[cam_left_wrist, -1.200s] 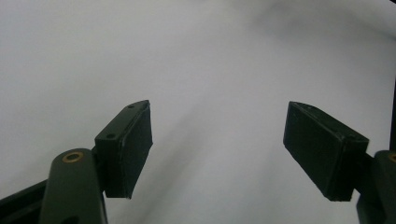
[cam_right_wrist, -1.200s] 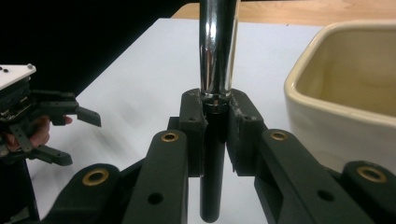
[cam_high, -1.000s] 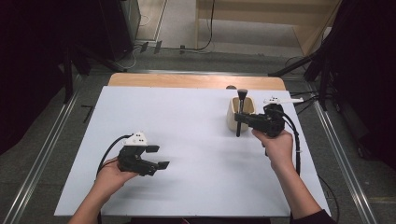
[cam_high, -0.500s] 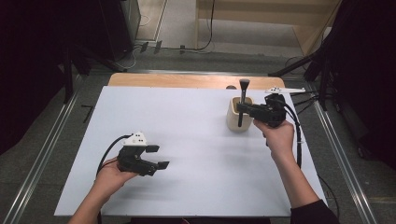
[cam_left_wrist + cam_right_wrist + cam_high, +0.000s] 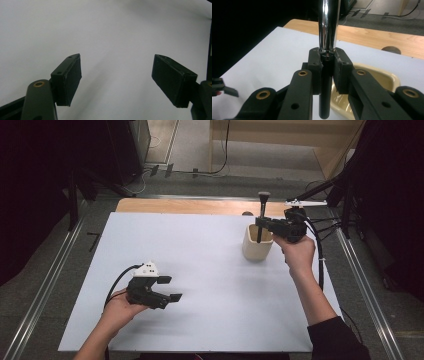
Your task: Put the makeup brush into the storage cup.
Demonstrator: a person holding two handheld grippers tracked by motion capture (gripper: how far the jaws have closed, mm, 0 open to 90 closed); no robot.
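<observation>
My right gripper (image 5: 261, 223) is shut on a brush (image 5: 263, 205) that has a black handle and a chrome collar (image 5: 329, 25), and holds it upright. The brush's bristle head points up. Its handle end hangs at the mouth of a cream cup (image 5: 256, 251) that stands at the back right of the white sheet (image 5: 200, 255). In the right gripper view the pads (image 5: 315, 67) clamp the handle just under the chrome, with the cup (image 5: 374, 80) behind and below. My left gripper (image 5: 170, 289) lies low at the front left, open, and nothing is between its pads (image 5: 68, 80).
A bare wooden strip (image 5: 190, 206) runs along the back edge of the sheet, with a small dark round thing (image 5: 246, 213) on it. Metal rails (image 5: 45, 285) flank the table on both sides. A cable trails from the right gripper along the forearm.
The right gripper has carried the brush upward and farther back, from in front of the cup to over its mouth. The left gripper has stayed put.
</observation>
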